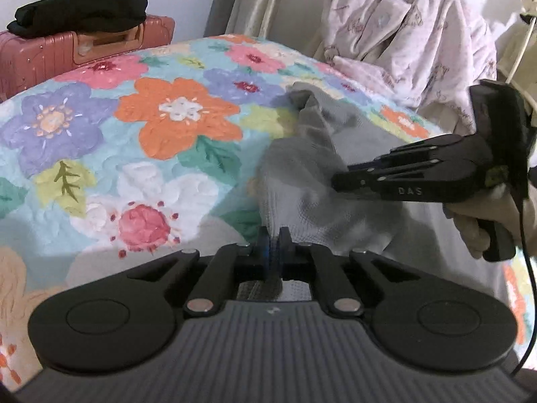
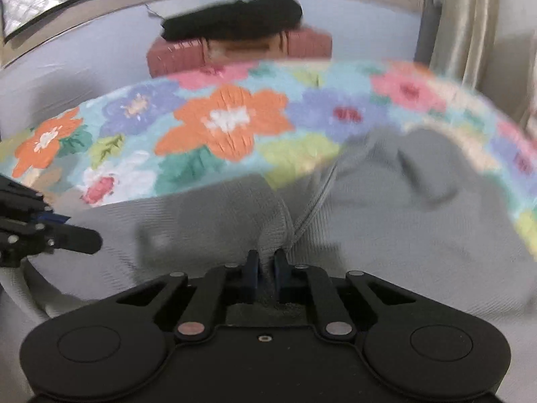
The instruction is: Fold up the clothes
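A grey knit garment [image 1: 302, 181] lies rumpled on the right part of a flowered bedspread [image 1: 174, 114]. My left gripper [image 1: 275, 235] is shut on a fold at the garment's near edge, and cloth shows between its pads. My right gripper [image 1: 339, 179] comes in from the right, low over the grey cloth, held by a gloved hand [image 1: 470, 231]. In the right wrist view, the right gripper [image 2: 266, 258] is shut on a raised ridge of the grey garment [image 2: 402, 208] beside a seam. The left gripper [image 2: 90, 236] shows at that view's left edge. The right wrist view is motion-blurred.
A pink suitcase [image 1: 37, 57] stands beyond the bed's far left with black folded clothes [image 1: 80, 8] on top. A pale pink patterned garment [image 1: 402, 33] is heaped at the back right. A beige curtain [image 1: 258, 0] hangs behind the bed. A black cable [image 1: 528, 268] trails from the right gripper.
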Action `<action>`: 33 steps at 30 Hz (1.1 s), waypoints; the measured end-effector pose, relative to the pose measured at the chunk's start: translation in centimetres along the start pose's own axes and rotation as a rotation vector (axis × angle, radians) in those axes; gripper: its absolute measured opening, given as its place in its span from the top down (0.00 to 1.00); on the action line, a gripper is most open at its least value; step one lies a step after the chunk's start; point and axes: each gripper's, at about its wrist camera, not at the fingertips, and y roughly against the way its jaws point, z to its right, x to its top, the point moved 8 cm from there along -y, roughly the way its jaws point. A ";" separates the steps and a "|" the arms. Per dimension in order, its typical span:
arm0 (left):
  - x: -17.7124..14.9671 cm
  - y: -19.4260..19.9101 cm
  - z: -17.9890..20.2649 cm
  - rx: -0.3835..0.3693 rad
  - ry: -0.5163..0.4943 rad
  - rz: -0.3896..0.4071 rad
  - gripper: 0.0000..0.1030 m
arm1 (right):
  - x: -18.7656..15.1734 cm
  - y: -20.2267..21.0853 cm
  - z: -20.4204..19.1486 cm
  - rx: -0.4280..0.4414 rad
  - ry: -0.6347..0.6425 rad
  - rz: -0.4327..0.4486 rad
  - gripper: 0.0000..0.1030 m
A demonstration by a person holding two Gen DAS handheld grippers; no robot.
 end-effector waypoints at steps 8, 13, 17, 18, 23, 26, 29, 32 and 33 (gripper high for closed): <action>2.4 2.7 -0.8 -0.015 0.045 0.088 0.96 | 6.0 4.6 -2.5 -0.102 0.174 0.134 0.89; 3.4 4.0 -1.9 0.025 0.046 0.143 0.96 | 7.9 3.4 -3.7 -0.135 0.267 0.090 0.90; 3.7 4.4 -3.2 0.017 0.087 0.169 0.96 | 8.1 2.6 -4.2 -0.158 0.263 0.143 0.90; 3.8 4.5 -3.5 0.021 0.093 0.178 0.96 | 8.3 2.1 -4.4 -0.169 0.271 0.147 0.90; 5.1 7.0 -6.7 0.162 0.102 0.289 1.00 | 10.8 1.0 -5.1 -0.127 0.267 0.230 0.70; 5.8 9.4 -10.3 0.295 0.135 0.362 1.00 | 12.3 1.5 -4.7 -0.115 0.185 0.268 0.44; 4.7 10.7 -15.0 0.383 0.215 0.356 1.00 | 11.8 1.3 -3.8 -0.057 0.069 0.248 0.43; 3.2 10.4 -17.8 0.277 0.353 0.308 1.00 | 10.6 0.5 -2.8 -0.004 -0.044 0.192 0.43; 3.0 10.1 -18.1 0.233 0.376 0.288 0.98 | 10.0 0.1 -2.4 -0.006 -0.071 0.169 0.43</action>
